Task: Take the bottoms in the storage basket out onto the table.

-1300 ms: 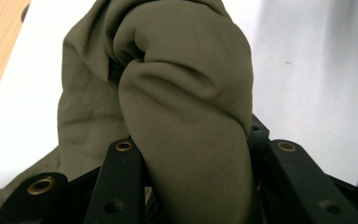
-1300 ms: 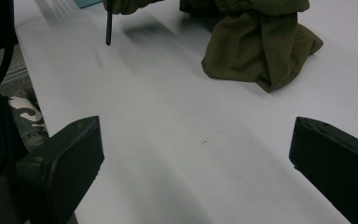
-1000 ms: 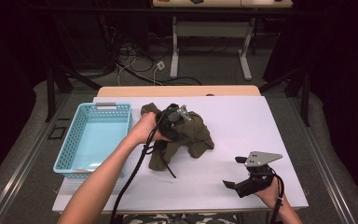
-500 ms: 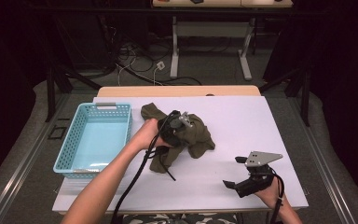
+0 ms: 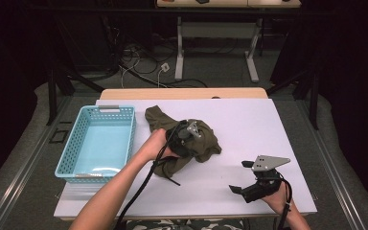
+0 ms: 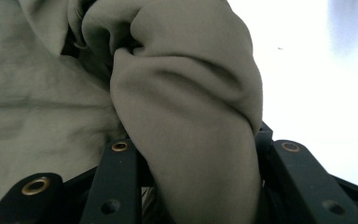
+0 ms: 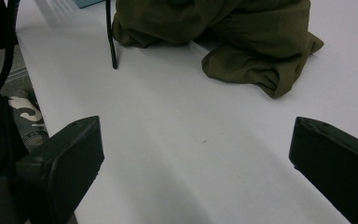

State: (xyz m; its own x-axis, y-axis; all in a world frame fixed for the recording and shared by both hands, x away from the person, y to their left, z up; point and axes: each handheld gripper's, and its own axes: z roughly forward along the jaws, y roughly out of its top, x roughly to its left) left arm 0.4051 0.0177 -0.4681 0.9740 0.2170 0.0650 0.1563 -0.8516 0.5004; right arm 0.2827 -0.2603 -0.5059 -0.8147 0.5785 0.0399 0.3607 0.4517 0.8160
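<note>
**Left hand-held gripper clamped on olive garment at mid-surface**

Nearest, at about five o'clock on the white surface (image 5: 249,124), the right hand-held gripper (image 5: 242,178) rested with its jaws wide apart and nothing between them, well apart from the cloth. Farther in, near the centre, the left hand-held gripper (image 5: 187,139) was clamped on a thick fold of the crumpled olive garment (image 5: 203,143), which bulged up between its black jaws and lay bunched on the surface. At about nine o'clock, just beside the garment, stood the light blue basket (image 5: 127,129).
</note>
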